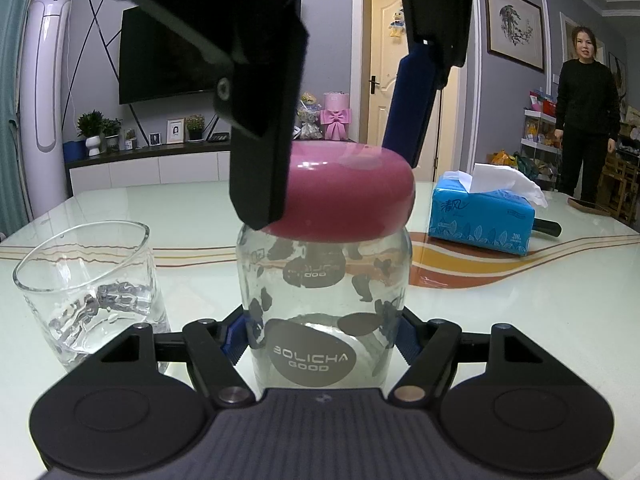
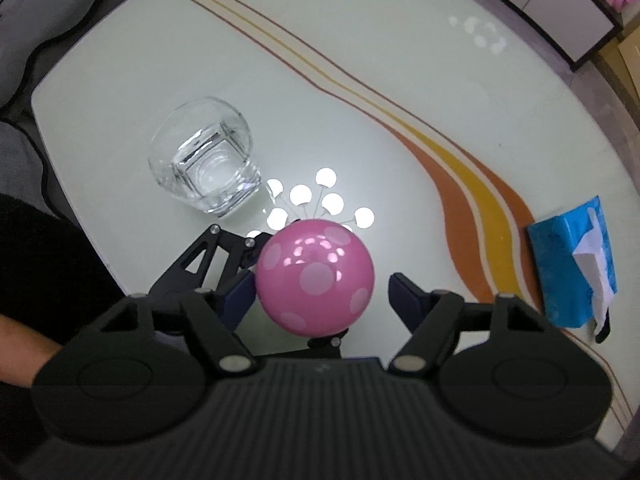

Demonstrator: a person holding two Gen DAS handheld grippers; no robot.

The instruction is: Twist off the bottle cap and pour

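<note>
A blue tissue pack (image 1: 482, 214) with a white sheet sticking out lies on the glossy striped table (image 1: 520, 300), far right. Beyond it stands a woman in black (image 1: 586, 120); a dark television (image 1: 160, 60) hangs far left.

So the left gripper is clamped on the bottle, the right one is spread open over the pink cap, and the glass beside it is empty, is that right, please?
Nearly. The glass is not empty: the left wrist view shows some water in its bottom. The rest holds: the left gripper is clamped on the bottle, and the right gripper is spread open over the pink cap.
</note>
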